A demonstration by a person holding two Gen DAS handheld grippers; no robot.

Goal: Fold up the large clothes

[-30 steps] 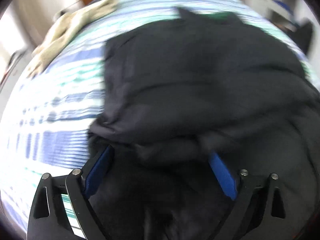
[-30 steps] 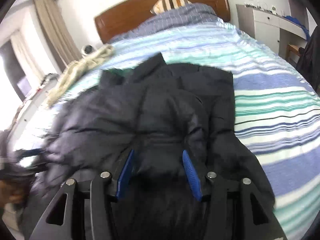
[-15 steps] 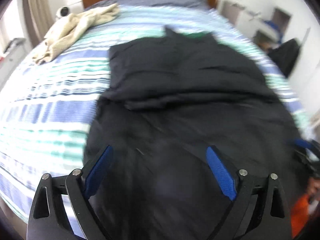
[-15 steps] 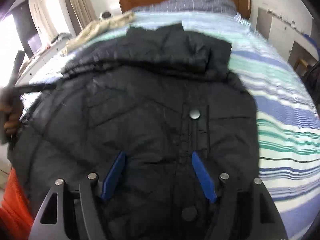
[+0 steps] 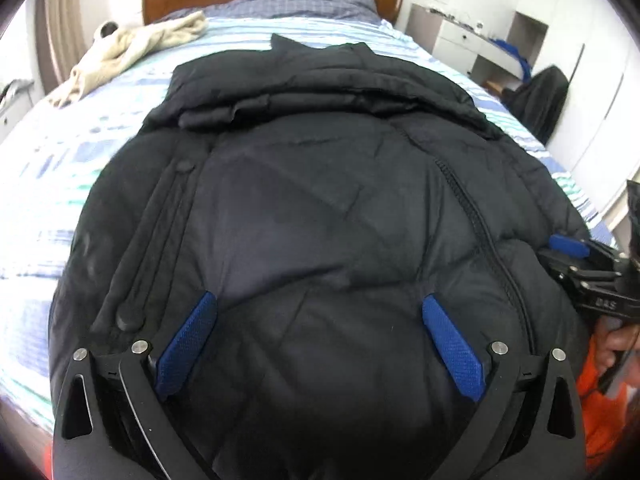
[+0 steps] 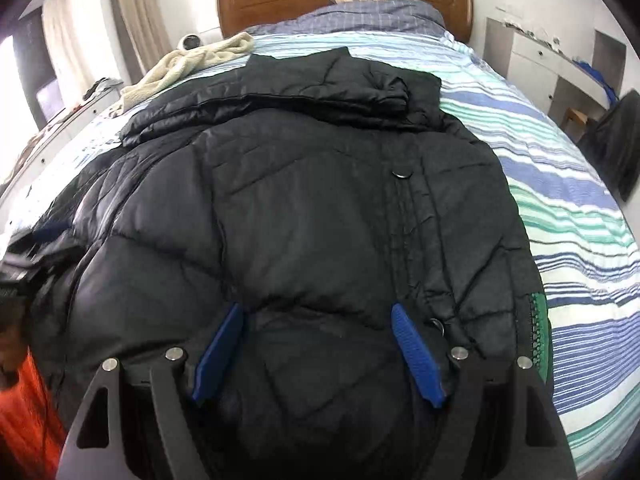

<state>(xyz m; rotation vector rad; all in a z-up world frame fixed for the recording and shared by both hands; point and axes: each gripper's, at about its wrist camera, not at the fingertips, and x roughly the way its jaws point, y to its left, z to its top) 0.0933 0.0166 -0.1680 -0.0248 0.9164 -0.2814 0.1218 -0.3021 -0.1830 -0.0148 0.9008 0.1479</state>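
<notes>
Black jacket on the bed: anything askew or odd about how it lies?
The black jacket lies front up on the striped bedspread, its far part bunched in uneven layers rather than flat. A cream towel lies crumpled beside it near the headboard. No damage or spill shows.

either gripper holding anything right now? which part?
Both look open, fingers spread over the black puffer jacket: left gripper and right gripper at its near edge. Whether padding bulging between the fingers is gripped cannot be told.
</notes>
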